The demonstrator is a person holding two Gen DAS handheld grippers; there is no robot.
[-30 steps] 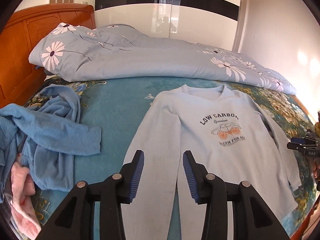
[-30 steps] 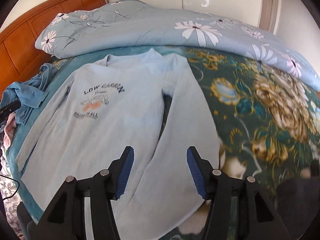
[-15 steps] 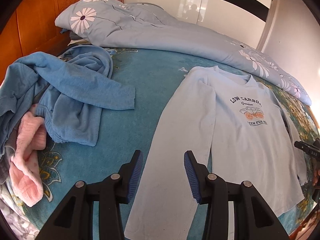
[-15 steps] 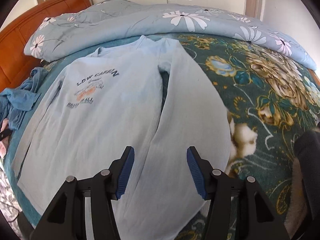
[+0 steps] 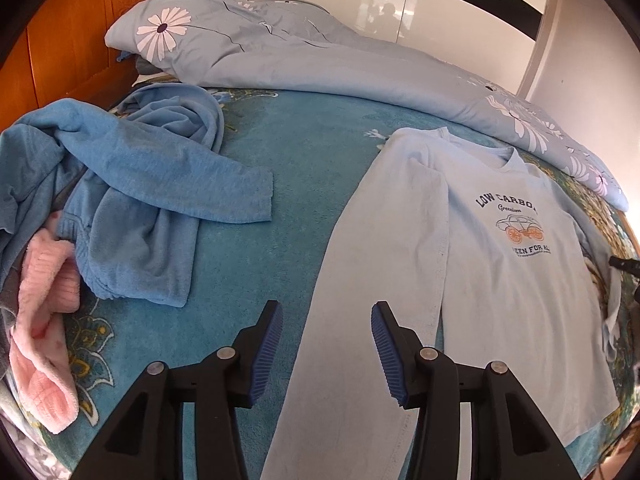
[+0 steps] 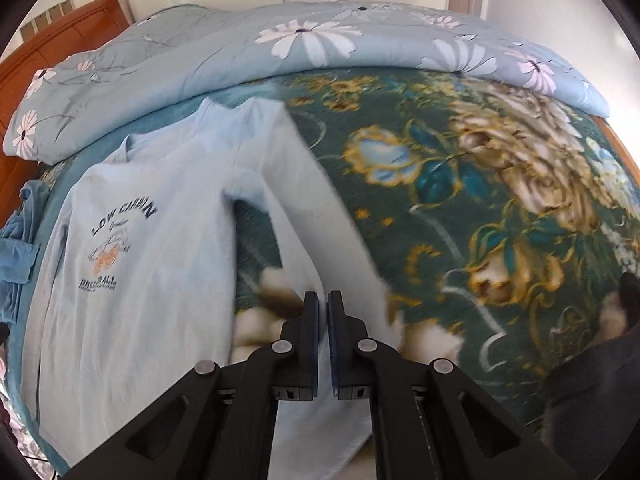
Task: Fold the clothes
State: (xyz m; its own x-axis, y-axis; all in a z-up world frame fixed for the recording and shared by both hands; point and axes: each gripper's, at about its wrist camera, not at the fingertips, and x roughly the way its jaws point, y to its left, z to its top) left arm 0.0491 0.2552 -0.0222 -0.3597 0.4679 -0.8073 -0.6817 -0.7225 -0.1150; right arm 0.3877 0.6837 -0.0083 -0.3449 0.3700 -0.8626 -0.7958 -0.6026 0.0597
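Your right gripper point(image 6: 323, 308) has its blue pads pressed together on the sleeve point(image 6: 320, 216) of the pale blue long-sleeved cotton shirt printed LOW CARBON point(image 5: 500, 280). Your left gripper point(image 5: 326, 332) is opening, empty, over the other sleeve's outer edge point(image 5: 320, 320). That shirt lies flat, front up, on the teal floral bedspread point(image 5: 304, 152). Bare bedspread separates it from the heap of blue fleece clothes point(image 5: 132, 200) and pink towel point(image 5: 44, 320); a daisy-print duvet point(image 6: 280, 52) borders the collar side
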